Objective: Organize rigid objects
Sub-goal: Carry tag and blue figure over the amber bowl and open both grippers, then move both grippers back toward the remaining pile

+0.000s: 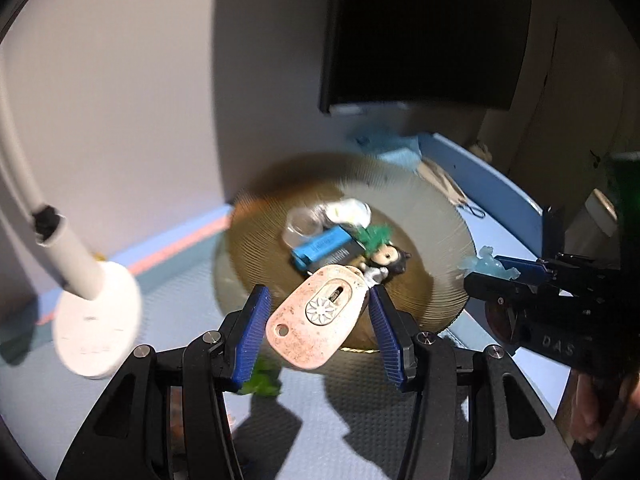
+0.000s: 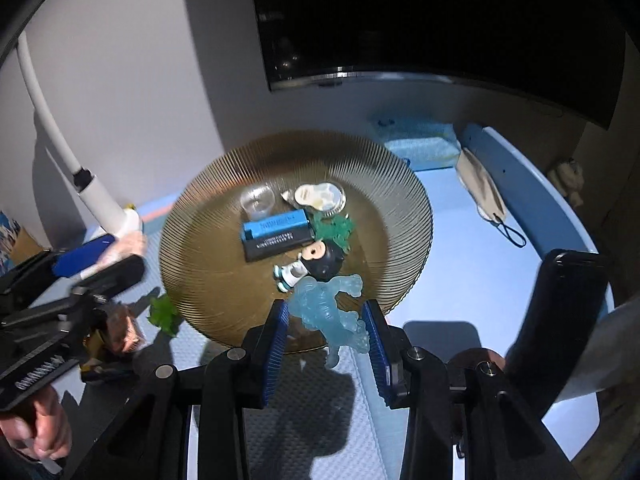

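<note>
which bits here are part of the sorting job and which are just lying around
In the job:
- gold plate with small objects
- pink oval tag, in left gripper
- translucent blue figure, in right gripper
- green piece off the plate

Lying about:
- white lamp
- dark monitor
- face mask

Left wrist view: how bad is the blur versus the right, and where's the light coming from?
Left wrist: gold plate and lamp base smeared by motion, the held pink tag sharp. Right wrist: plate ribs crisp, only the left tongs blurred. Both: hard shadows falling toward the camera, dark fisheye corners, so the light sits beyond the plate.
</note>
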